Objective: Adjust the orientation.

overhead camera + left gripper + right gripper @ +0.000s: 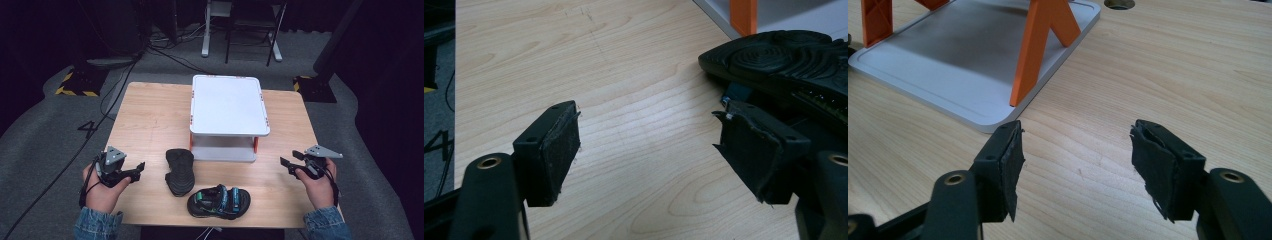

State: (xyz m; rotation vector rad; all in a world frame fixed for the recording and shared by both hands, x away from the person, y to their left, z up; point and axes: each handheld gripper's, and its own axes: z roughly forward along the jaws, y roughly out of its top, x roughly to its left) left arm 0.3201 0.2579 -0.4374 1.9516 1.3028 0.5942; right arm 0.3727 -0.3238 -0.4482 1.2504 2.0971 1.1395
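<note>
Black ridged rubber sandal sole (179, 171)

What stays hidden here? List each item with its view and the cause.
- Upturned sandal: its straps, high view, lie beneath its own sole.
- Upturned sandal's far end, left gripper view: cut off by the right edge.
- Rack: its lower shelf, high view, mostly covered by the white top.
- Rack's top, right gripper view: beyond the upper edge.
- Strapped sandal: strap markings, high view, too small.
</note>
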